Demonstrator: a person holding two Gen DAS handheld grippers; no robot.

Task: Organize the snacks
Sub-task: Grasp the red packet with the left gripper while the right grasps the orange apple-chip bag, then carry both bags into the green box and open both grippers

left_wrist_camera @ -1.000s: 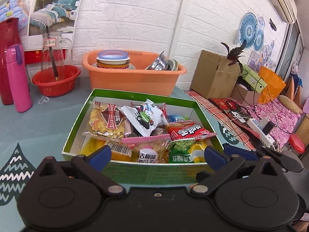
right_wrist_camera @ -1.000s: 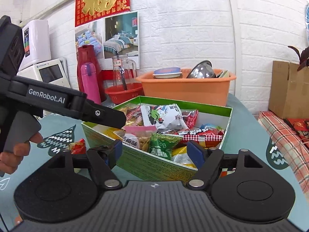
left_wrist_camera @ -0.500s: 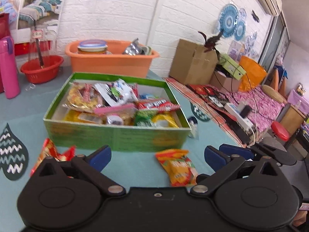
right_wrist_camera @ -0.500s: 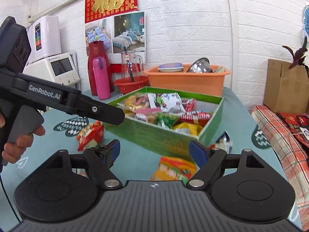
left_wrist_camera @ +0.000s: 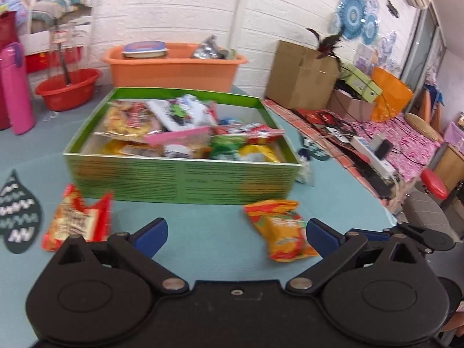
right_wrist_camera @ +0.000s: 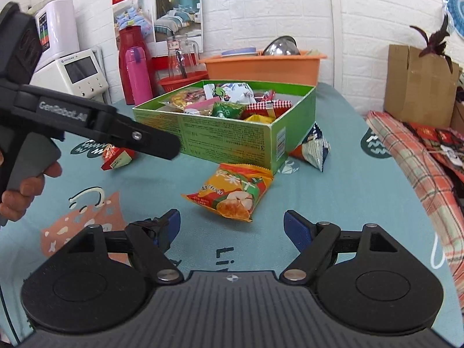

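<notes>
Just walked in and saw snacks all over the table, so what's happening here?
A person is tidying snacks with a handheld gripper in each hand. The green box already holds many packets. Three lie outside it on the table: an orange packet in front, a red packet to its left and a triangular packet by its right corner. The left gripper and right gripper are both open and hold nothing.

Looks like somebody's home, a lived-in room: white brick-pattern wall (right_wrist_camera: 261, 8) with a bedroom poster (right_wrist_camera: 162, 11), a thermos (right_wrist_camera: 136, 75) and an orange wash tub (left_wrist_camera: 174, 68) on the table, a cardboard box (left_wrist_camera: 301, 79), and a power strip (left_wrist_camera: 374, 156) trailing cables.
</notes>
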